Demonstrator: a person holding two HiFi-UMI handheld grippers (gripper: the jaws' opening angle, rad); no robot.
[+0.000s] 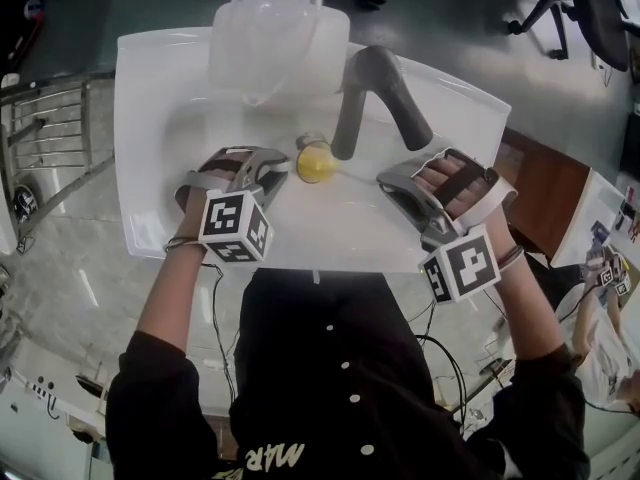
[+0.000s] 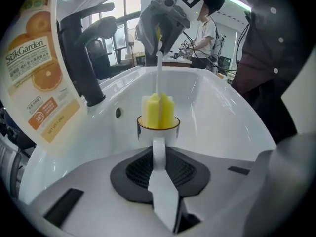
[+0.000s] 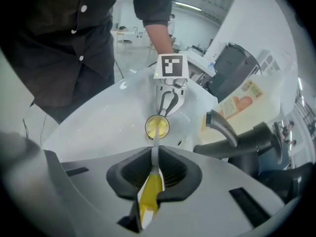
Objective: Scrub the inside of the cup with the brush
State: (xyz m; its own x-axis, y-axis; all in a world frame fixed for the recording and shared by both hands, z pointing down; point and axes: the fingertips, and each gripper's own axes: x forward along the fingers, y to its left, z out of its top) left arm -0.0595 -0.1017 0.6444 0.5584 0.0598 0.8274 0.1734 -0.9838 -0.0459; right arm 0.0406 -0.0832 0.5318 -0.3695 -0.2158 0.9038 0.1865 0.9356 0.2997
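Nearest to us, a person in a dark buttoned shirt (image 1: 330,368) leans over a white sink (image 1: 150,118), bare forearms stretched forward and a marker-cubed tool in each hand. The left tool (image 2: 159,154) is clenched on the white handle of the cup (image 2: 148,132), its two jaws drawn in against that handle. The right tool (image 3: 153,167) is clamped on the brush (image 3: 150,191), gripping the yellow-and-white handle so that the thin stem runs straight out between its jaws.

From the head view we see the two tools facing each other over the basin, left tool (image 1: 278,168) and right tool (image 1: 388,180) close together, with the cup (image 1: 315,163) held between them just in front of the spout. The cup's mouth is turned toward the right tool, and the brush's yellow sponge head (image 2: 150,111) sits inside the cup, part of it standing out past the rim. We cannot tell whether the cup touches the basin.

Just behind the cup rises a dark grey faucet (image 1: 375,93). At the sink's far edge stands a clear plastic jug (image 1: 270,28) with an orange-fruit label (image 2: 39,73). Beyond the sink, office chairs (image 1: 590,8) stand on the grey floor.
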